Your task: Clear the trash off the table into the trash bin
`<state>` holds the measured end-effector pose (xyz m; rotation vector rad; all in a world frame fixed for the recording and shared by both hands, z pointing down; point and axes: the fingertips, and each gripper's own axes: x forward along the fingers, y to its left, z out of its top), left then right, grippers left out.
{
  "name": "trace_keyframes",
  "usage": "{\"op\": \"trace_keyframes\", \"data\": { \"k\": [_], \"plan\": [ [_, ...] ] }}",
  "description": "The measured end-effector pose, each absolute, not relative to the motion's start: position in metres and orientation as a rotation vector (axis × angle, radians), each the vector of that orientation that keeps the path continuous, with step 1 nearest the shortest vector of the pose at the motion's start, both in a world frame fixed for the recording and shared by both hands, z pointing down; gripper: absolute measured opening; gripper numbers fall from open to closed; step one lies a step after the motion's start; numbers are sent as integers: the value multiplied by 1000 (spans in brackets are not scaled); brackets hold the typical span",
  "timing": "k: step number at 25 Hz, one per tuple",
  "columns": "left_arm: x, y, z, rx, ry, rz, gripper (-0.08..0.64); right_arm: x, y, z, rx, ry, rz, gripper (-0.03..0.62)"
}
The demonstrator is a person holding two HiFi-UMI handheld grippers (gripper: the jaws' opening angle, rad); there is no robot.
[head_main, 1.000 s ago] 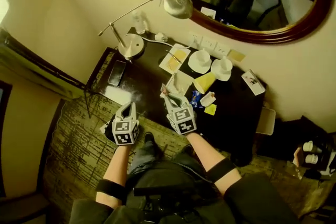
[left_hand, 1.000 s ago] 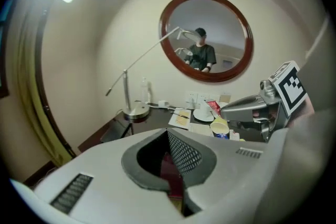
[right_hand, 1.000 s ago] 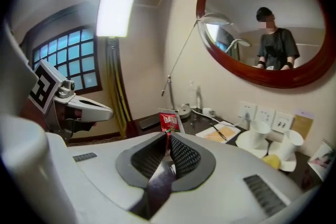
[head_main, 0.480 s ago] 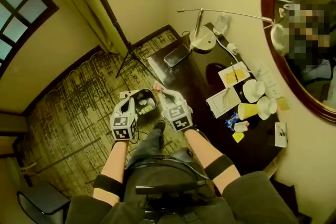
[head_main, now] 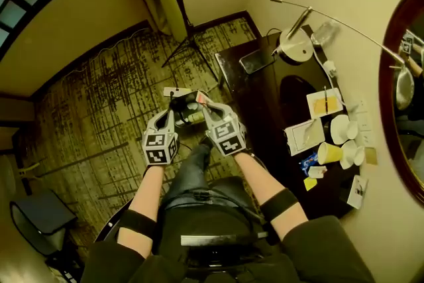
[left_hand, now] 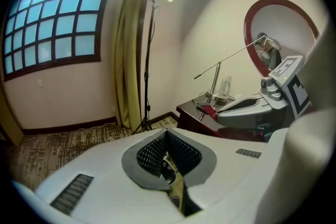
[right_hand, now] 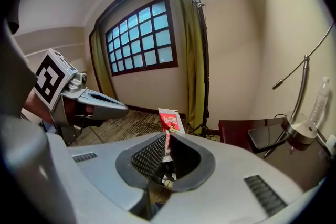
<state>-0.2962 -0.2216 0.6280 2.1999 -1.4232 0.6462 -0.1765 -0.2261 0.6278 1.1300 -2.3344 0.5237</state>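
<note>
A dark trash bin (head_main: 186, 114) with litter in it stands on the patterned carpet, left of the dark wooden table (head_main: 265, 99). Both grippers hang over it. My right gripper (head_main: 205, 103) is shut on a small red-and-white packet (head_main: 200, 97); the packet (right_hand: 169, 120) sticks up from between the pads. My left gripper (head_main: 166, 117) is shut with nothing in it; its closed tips (left_hand: 167, 134) point towards the table. On the table lie a yellow paper cup (head_main: 326, 153), a blue wrapper (head_main: 308, 161), a white scrap (head_main: 317, 171) and a yellow note (head_main: 310, 183).
The table also holds a desk lamp (head_main: 295, 44), a phone (head_main: 256, 61), a water bottle (head_main: 322, 32), white cups on saucers (head_main: 344, 128) and papers. A light stand's tripod (head_main: 191, 44) stands by the curtain. A dark chair (head_main: 36, 219) sits at the lower left.
Both grippers have swung left, away from the table, and now hang over the bin on the floor. The right one has kept the red-and-white packet throughout.
</note>
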Motion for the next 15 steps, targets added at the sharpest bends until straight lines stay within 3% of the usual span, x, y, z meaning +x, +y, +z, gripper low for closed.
{"op": "trace_keyframes", "data": {
  "k": [15],
  "plan": [
    [-341, -271, 848, 2013, -1405, 667, 2, -247, -279, 855, 937, -2253, 622, 43]
  ]
}}
